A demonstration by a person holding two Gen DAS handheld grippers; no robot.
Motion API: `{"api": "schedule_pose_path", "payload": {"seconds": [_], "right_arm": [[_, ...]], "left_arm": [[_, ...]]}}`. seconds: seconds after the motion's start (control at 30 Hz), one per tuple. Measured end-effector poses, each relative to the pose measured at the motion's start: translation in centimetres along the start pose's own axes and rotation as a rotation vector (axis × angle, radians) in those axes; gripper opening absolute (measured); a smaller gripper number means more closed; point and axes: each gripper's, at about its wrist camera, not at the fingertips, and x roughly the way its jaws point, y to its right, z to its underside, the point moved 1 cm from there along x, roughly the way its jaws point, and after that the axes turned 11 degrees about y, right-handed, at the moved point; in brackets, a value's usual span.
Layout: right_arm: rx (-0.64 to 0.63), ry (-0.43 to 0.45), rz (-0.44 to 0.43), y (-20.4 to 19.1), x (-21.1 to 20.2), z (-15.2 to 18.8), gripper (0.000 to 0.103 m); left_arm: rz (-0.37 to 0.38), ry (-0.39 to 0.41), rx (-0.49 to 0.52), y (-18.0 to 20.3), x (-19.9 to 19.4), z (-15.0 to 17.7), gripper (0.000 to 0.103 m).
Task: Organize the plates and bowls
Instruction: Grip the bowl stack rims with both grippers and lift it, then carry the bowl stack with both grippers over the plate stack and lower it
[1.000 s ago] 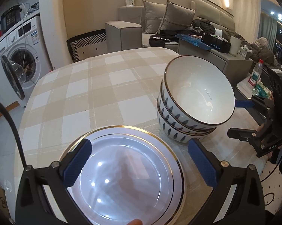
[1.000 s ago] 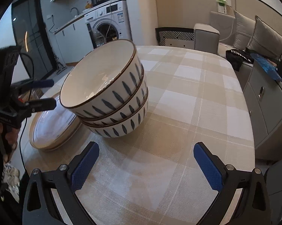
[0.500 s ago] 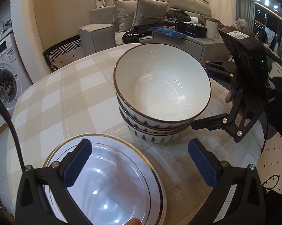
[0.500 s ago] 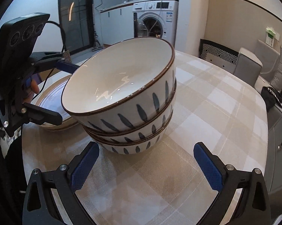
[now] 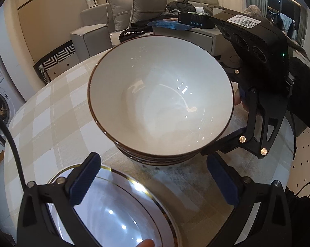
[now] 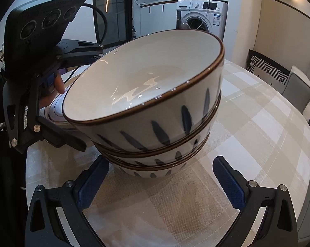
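Observation:
Three stacked bowls (image 5: 161,107), white inside with brown rims and blue leaf marks, stand on the checked tablecloth (image 5: 52,123); the top one sits tilted. The same stack of bowls (image 6: 155,111) fills the right wrist view. My left gripper (image 5: 154,182) is open above a stack of gold-rimmed white plates (image 5: 118,212), its fingertips just short of the bowls. My right gripper (image 6: 161,183) is open on the opposite side, its pads either side of the stack's base and apart from it. The plates (image 6: 58,111) peek out behind the bowls at the left.
The round table's edge (image 6: 299,107) curves away on the right. A grey sofa with cushions (image 5: 134,12) and a low cabinet (image 5: 196,35) lie beyond the table. A washing machine (image 6: 200,18) stands against the far wall.
Both grippers have closed in on the bowl stack from opposite sides, so it now looms much larger in each view. Bowls and plates have stayed put.

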Motion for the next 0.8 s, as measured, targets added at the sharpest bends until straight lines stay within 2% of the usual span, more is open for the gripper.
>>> {"api": "schedule_pose_path", "payload": {"seconds": [0.2, 0.5, 0.8], "right_arm": [[-0.046, 0.005, -0.032, 0.3, 1.1, -0.3, 0.102], [-0.142, 0.009, -0.047, -0.4, 2.4, -1.0, 0.103], [-0.124, 0.019, -0.06, -0.3, 3.0, -1.7, 0.103]], "left_arm": [[0.027, -0.016, 0.006, 0.1, 1.0, -0.2, 0.103], [0.08, 0.012, 0.01, 0.0, 1.4, -1.3, 0.103], [0.093, 0.031, 0.006, -0.4, 1.2, -1.1, 0.103]]}}
